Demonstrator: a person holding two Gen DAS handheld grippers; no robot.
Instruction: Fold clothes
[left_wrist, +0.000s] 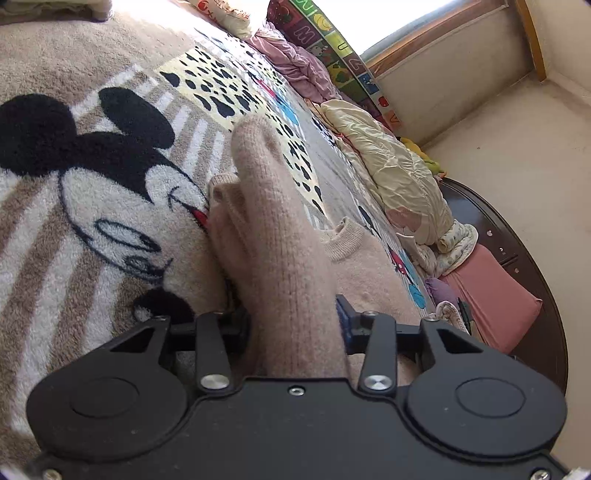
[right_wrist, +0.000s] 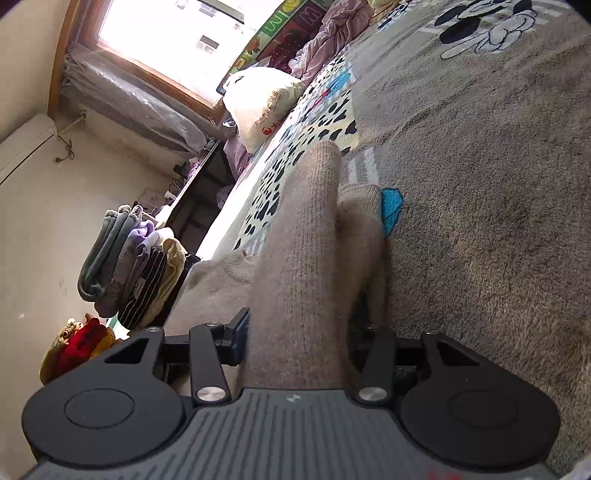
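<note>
Two claws, left (left_wrist: 291, 325) and right (right_wrist: 299, 332), each clamp a fold of the beige sweater (left_wrist: 280, 236), which runs forward between their fingers over the bed blanket (left_wrist: 74, 206).

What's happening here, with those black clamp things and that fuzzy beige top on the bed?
A person is folding clothes with a handheld gripper in each hand. The left gripper and the right gripper are each shut on a bunched part of the beige sweater, which lies on a Mickey Mouse blanket spread over the bed. The sweater's ribbed neckline rests flat; the fold looks unfinished. Other clothes are piled beside the bed.
</note>
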